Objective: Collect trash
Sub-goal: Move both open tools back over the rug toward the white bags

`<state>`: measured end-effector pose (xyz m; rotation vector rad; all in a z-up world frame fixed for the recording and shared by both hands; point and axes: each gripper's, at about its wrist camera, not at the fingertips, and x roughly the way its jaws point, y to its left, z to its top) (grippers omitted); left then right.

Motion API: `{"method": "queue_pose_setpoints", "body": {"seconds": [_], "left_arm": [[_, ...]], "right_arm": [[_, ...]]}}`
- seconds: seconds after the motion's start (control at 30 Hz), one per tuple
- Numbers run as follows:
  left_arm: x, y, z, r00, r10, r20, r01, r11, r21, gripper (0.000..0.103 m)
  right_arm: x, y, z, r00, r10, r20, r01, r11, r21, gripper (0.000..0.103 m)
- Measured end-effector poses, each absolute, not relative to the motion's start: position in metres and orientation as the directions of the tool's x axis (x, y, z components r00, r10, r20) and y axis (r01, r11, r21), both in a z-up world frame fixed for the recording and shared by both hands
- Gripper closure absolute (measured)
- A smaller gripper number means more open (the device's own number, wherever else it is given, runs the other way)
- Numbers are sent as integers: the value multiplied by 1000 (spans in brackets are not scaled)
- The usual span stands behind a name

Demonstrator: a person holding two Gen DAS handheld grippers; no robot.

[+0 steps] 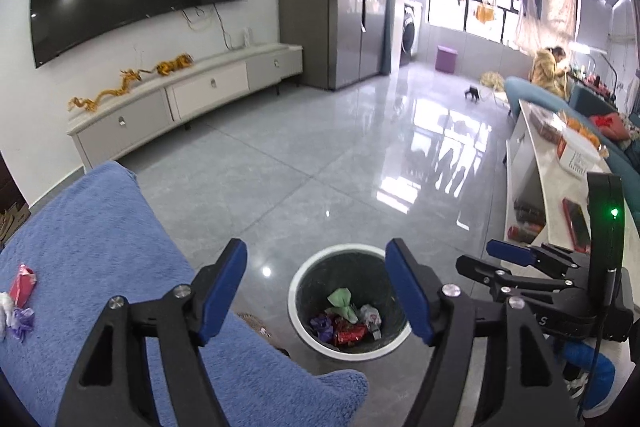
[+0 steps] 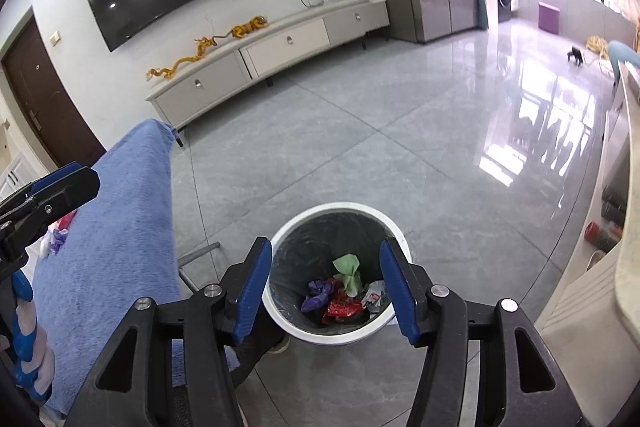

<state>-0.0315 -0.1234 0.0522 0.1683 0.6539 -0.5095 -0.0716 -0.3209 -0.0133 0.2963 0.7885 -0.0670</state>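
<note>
A white-rimmed trash bin (image 1: 340,248) with a dark liner stands on the floor and holds green, purple, red and white wrappers (image 1: 344,319). My left gripper (image 1: 316,255) hangs open above and just short of the bin, with nothing between its blue pads. In the right wrist view, my right gripper (image 2: 327,251) is also open and empty over the bin (image 2: 340,205). A red wrapper (image 1: 22,281), a purple wrapper (image 1: 22,321) and a white tissue (image 1: 3,311) lie on the blue towel-covered surface (image 1: 100,247) to the left. Each gripper shows at the edge of the other's view.
Grey glossy floor tiles (image 1: 320,155) stretch ahead to a TV cabinet (image 1: 180,99) below a wall TV. A white low table (image 1: 560,179) with a red phone and boxes runs along the right. A person (image 1: 548,69) sits far back on a teal sofa.
</note>
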Motion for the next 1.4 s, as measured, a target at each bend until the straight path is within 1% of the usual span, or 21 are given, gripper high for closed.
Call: {"method": "queue_pose_setpoints", "body": {"seconds": [0.17, 0.4, 0.53, 0.67, 0.83, 1.0, 1.33, 1.4], "left_arm": [[-46, -97, 70, 723, -398, -565, 473, 881, -15, 33], [-65, -53, 91, 798, -373, -473, 416, 909, -16, 33], [-74, -32, 96, 817, -355, -454, 393, 920, -12, 33], [-73, -7, 93, 816, -338, -469, 373, 928, -20, 33], [-65, 44, 78, 829, -277, -486, 289, 956, -51, 33], [-54, 115, 53, 826, -181, -533, 168, 983, -74, 33], [-39, 270, 9, 787, 46, -615, -91, 995, -41, 32], [-35, 298, 2, 774, 74, -629, -133, 990, -48, 30]], "right_arm": [[-77, -307, 11, 736, 51, -675, 132, 967, 217, 47], [-79, -273, 38, 759, 102, -643, 34, 980, 196, 47], [-79, -250, 54, 770, 129, -626, -28, 985, 168, 47], [-75, -230, 69, 776, 154, -612, -80, 986, 147, 45], [-56, -196, 78, 758, 209, -617, -167, 978, 126, 45], [-27, -156, 75, 714, 287, -638, -267, 955, 131, 45], [34, -42, 49, 565, 435, -701, -500, 856, 128, 45], [43, -18, 43, 530, 457, -715, -544, 830, 128, 45]]}}
